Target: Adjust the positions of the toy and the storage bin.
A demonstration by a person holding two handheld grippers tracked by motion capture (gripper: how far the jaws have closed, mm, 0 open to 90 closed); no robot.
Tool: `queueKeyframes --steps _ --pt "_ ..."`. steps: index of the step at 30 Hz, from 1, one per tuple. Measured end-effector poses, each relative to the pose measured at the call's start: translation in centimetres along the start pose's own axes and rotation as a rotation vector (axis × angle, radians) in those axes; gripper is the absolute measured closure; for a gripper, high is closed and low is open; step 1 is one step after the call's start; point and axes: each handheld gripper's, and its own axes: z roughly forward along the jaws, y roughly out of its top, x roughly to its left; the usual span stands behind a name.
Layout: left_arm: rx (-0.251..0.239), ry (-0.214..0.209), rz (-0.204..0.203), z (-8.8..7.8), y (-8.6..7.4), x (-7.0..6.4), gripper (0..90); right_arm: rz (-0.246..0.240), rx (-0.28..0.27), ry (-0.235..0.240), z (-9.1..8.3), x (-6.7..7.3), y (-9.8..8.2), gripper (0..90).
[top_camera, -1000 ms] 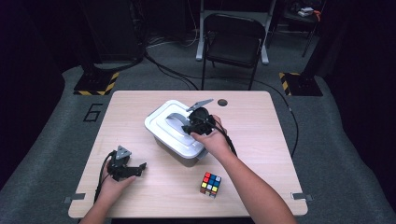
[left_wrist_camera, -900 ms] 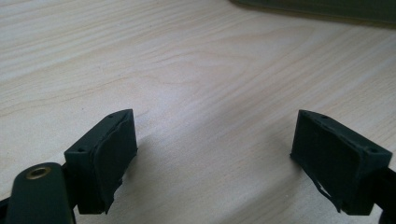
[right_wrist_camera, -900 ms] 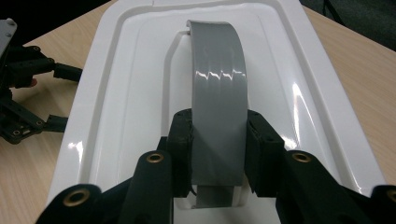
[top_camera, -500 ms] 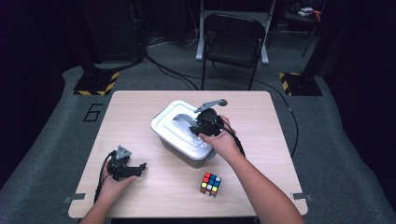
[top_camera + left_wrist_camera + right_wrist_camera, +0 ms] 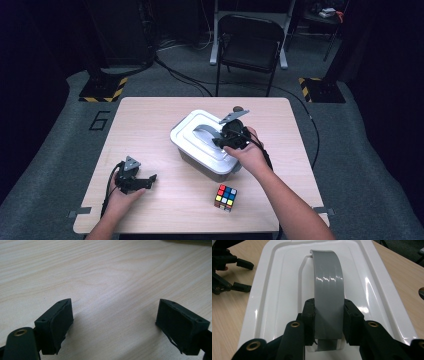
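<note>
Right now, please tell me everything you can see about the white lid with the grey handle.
The white lid looks like glossy plastic, rectangular with rounded corners and a stepped rim. A grey arched handle runs along its middle. It sits on a box near the table centre. The right claw is shut on the handle's near end.

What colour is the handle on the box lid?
Grey handle, on a white lid; clearest in the right gripper view.

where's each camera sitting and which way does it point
high view: above the person's table edge, facing forward and down; both forearms, left claw, right claw on the white plastic lidded box.
left gripper view: on the left claw, facing the bare light wooden table.
right gripper view: on the right claw, facing the lid's grey arched handle.
Shared: box, handle, left claw.
</note>
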Motion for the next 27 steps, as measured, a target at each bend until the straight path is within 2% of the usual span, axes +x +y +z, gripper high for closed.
queueKeyframes --steps 15,27 --pt "-0.005 0.006 -0.003 0.0 0.0 -0.1 13.8 0.029 -0.005 -0.016 -2.9 -1.7 -3.0 67.0" --pt "-0.005 0.007 -0.004 0.1 0.0 -0.1 13.8 0.041 -0.006 -0.023 -4.1 -2.1 -4.2 67.0"
